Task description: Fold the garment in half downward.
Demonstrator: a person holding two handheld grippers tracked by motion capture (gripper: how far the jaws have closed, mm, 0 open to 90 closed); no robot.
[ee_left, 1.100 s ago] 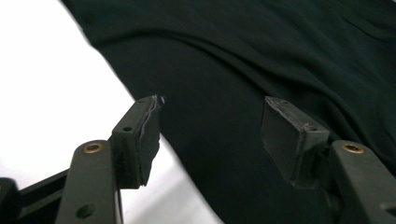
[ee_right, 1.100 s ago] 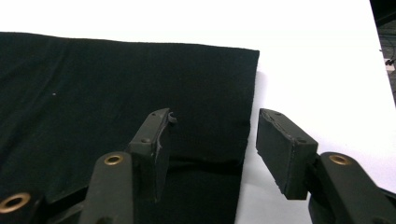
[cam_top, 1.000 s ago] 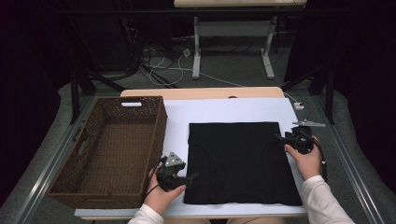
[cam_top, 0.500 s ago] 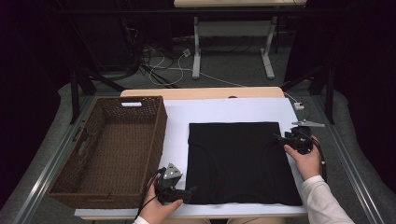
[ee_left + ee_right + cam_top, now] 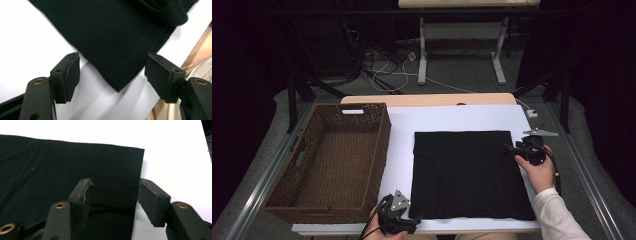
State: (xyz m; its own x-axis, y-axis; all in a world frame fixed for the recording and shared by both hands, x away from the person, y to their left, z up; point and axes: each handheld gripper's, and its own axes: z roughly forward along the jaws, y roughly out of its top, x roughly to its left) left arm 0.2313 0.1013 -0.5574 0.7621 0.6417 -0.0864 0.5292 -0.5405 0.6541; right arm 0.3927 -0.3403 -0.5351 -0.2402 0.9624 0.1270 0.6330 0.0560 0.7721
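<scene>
A black cloth lies flat and folded square on the white table top. My left gripper is at the cloth's near left corner, low over the table edge. In the left gripper view the cloth's corner points in between the jaws of the left gripper; the jaws have just been closing, but the pads stand apart from the fabric. My right gripper sits at the cloth's right edge. The right gripper is open, with one jaw over the cloth and the other over the white surface.
A brown wicker basket stands at the left of the table, close to my left hand. Bare white surface runs between basket and cloth. Beyond the table are desk legs and cables on the floor.
My left gripper has moved toward the near edge of the table, from beside the cloth's left side to its near left corner. The right gripper has stayed put.
</scene>
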